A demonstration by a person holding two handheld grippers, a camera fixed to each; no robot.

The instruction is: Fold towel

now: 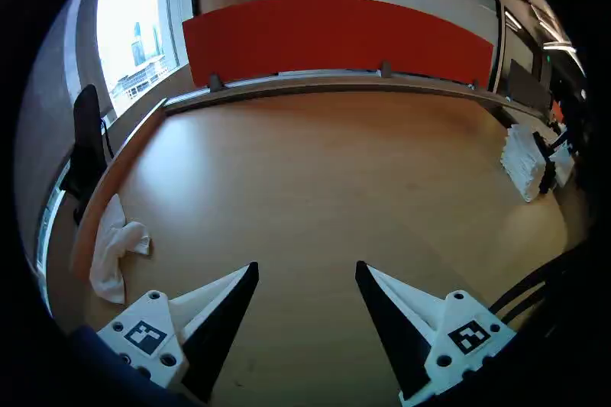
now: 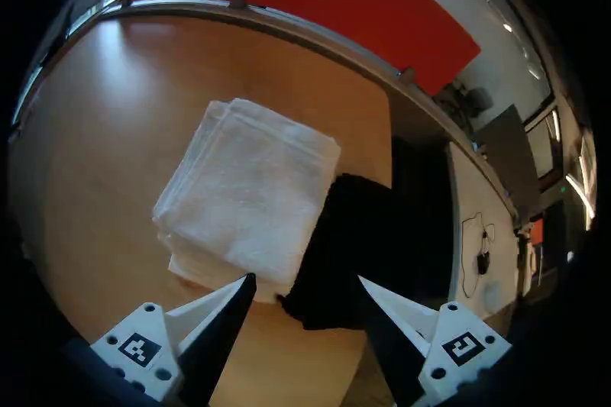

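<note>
In the left gripper view my left gripper (image 1: pixel 306 269) is open above the wooden table (image 1: pixel 321 170), with nothing between its fingers. A crumpled white towel (image 1: pixel 114 247) lies at the table's left edge, well left of that gripper. A stack of folded white towels (image 1: pixel 525 161) sits at the far right, with the other gripper (image 1: pixel 551 163) dark beside it. In the right gripper view my right gripper (image 2: pixel 304 279) is open just above the near edge of the folded towel stack (image 2: pixel 248 193). A black cloth (image 2: pixel 351 254) lies against the stack's right side.
A red divider panel (image 1: pixel 336 37) runs along the back of the table. A black chair (image 1: pixel 85 151) stands left of the table by the window. In the right gripper view the table edge drops off to the right, with another desk (image 2: pixel 477 231) beyond.
</note>
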